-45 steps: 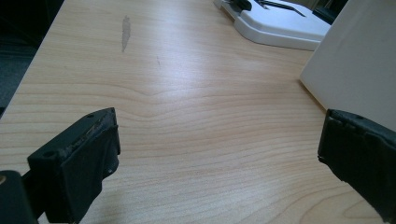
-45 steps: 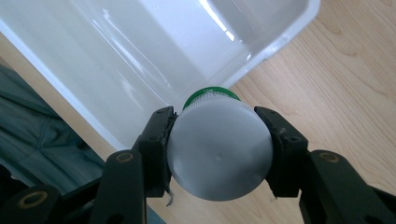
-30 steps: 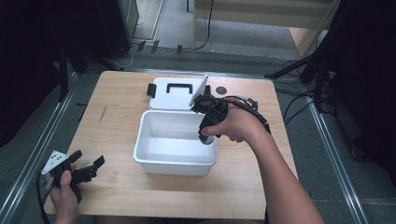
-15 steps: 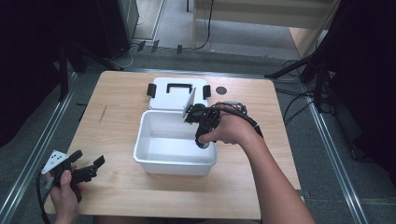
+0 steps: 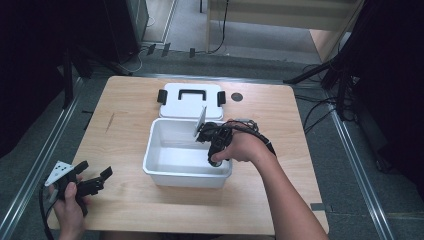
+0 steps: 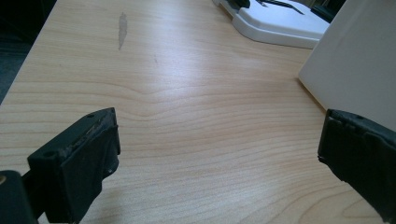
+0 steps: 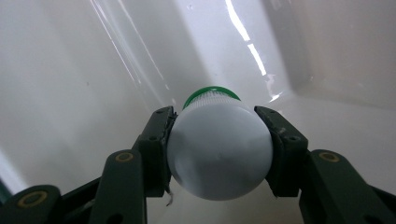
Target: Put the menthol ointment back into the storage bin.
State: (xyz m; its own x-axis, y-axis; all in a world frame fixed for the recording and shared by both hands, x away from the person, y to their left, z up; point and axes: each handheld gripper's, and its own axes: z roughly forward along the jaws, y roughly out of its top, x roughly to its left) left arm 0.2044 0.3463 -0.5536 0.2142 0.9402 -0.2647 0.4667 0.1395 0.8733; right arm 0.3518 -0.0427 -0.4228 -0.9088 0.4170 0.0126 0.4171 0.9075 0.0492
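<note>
Right gripper (image 7: pixel 217 149) clamps the round white bottle (image 7: pixel 219 154) inside the white bin (image 5: pixel 165 172), while the left gripper (image 6: pixel 219 163), its 2 jaws apart, idles near left; released tilted, the bottle could roll.

White bulb (image 7: pixel 219 151) with green base, white bin (image 5: pixel 165 172), pale wood-grain table (image 5: pixel 130 200), seemingly black jaws.

— What sits where on the table (image 5: pixel 125 210)?
— A bin (image 5: pixel 185 172) stands at the table's middle, nearer the front edge. Its lid (image 5: pixel 191 102) lies flat behind it, toward the back edge, with a small disc (image 5: pixel 237 96) just right of the lid.
— And the grippers?
— The right gripper (image 5: pixel 216 159) reaches down into the bin's right end, a bulb (image 7: pixel 219 149) between its jaws, inside the bin walls. The left gripper (image 5: pixel 95 182) rests at the front left corner, left of the bin and apart from it.
</note>
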